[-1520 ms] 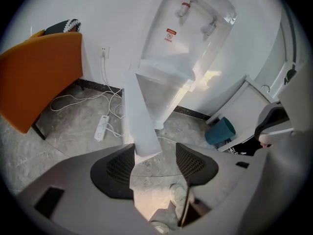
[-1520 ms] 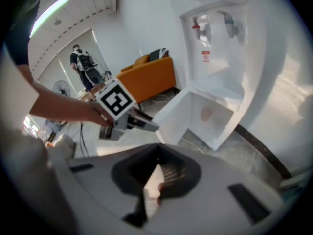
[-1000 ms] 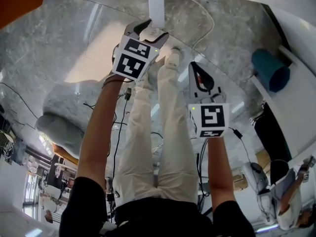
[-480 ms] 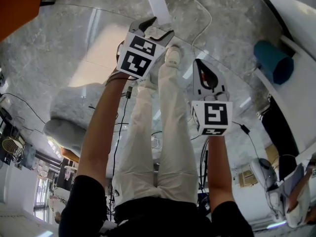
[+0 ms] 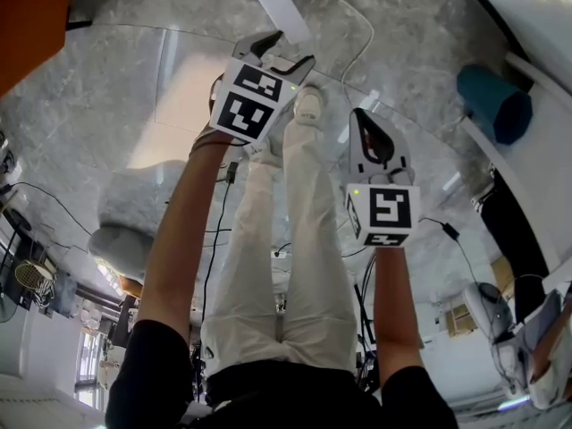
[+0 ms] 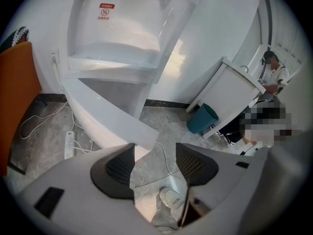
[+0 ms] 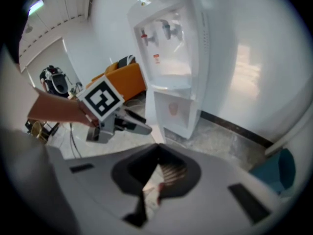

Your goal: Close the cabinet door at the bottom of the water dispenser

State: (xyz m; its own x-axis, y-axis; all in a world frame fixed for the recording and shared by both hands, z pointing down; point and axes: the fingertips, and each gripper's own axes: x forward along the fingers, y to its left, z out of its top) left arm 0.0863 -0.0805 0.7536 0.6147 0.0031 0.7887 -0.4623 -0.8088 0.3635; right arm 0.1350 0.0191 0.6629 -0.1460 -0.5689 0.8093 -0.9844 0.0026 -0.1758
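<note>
The white water dispenser [image 6: 146, 38] stands against the wall, and its bottom cabinet door [image 6: 105, 114] is swung out wide over the floor. The open cabinet [image 7: 174, 112] shows in the right gripper view. My left gripper [image 6: 155, 150] is open, and the door's free edge lies just ahead of its left finger; contact is unclear. In the head view the left gripper [image 5: 273, 52] sits at the end of the door [image 5: 275, 3]. My right gripper [image 5: 364, 125] hangs back to the right, shut with nothing in it, its pads [image 7: 171, 173] pressed together.
A teal bin [image 6: 203, 118] stands by a white table at the right. A power strip [image 6: 69, 145] and cables lie on the grey floor left of the dispenser. An orange chair [image 6: 17, 92] is at far left. My shoe [image 5: 309, 104] is beside the left gripper.
In the head view the door strip has tilted to the left. The left gripper stays at its free end. The right gripper has barely moved.
</note>
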